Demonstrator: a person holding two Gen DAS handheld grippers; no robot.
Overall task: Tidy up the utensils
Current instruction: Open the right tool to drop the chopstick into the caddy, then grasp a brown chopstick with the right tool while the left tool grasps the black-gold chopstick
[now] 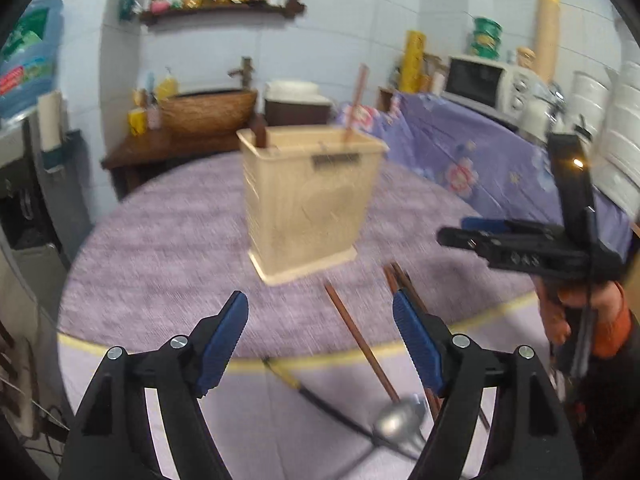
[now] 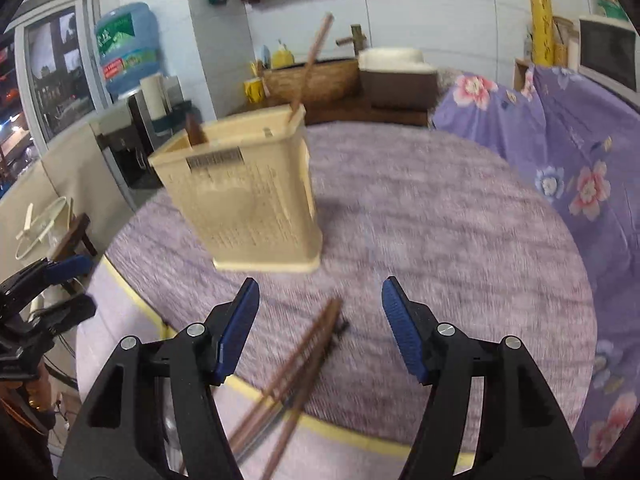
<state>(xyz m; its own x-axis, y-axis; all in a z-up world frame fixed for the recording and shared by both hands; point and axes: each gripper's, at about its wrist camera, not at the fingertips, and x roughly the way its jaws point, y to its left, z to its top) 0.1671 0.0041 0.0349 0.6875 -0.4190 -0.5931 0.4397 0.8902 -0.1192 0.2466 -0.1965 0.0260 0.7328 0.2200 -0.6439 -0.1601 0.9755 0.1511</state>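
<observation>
A beige utensil holder (image 1: 304, 200) (image 2: 248, 200) stands on the round purple-clothed table (image 1: 160, 240). One chopstick (image 1: 356, 96) and a dark brown handle (image 1: 260, 132) stick out of it. My left gripper (image 1: 319, 300) is open above the near table edge with nothing between its fingers. Below it lie a loose chopstick (image 1: 360, 340), a metal spoon (image 1: 400, 420) and a black-handled utensil (image 1: 304, 384). My right gripper (image 2: 320, 284) (image 1: 452, 230) is open over several brown chopsticks (image 2: 304, 360), not touching them. The left gripper (image 2: 86, 284) shows at the far left of the right wrist view.
A side table under a floral purple cloth (image 1: 500, 152) carries a microwave (image 1: 480, 80) at the right. A wicker basin (image 1: 208, 110) sits on a wooden counter behind. A water bottle (image 2: 124, 48) stands on a dispenser at the left. A hand in an orange sleeve (image 1: 608, 320) holds the right gripper.
</observation>
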